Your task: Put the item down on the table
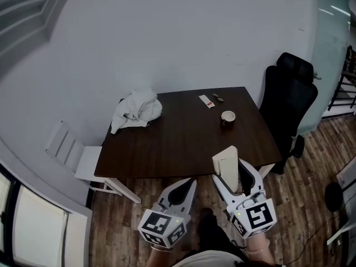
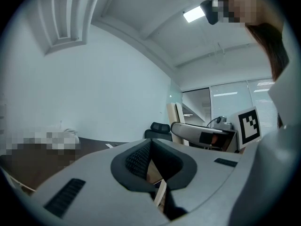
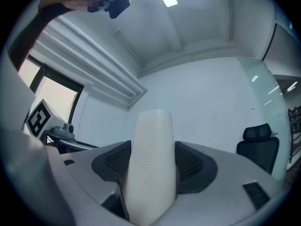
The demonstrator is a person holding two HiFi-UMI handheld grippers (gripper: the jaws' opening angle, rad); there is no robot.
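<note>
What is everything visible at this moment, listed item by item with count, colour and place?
table: one, dark brown, centre of the head view
cloth: one, white, heaped on the table's far left corner
cup: one, cream, on the table's right side
packet: one, white with red, near the table's far edge
small dark object: one, just right of the packet; too small to identify
office chair: one, black, at the table's right
white chair: one, at the table's left
floor: wood planks, brown
white case: one, upright in the right jaws, above the table's near edge
left hand-held gripper: white, jaws together, empty
right hand-held gripper: white, clamped on the case
</note>
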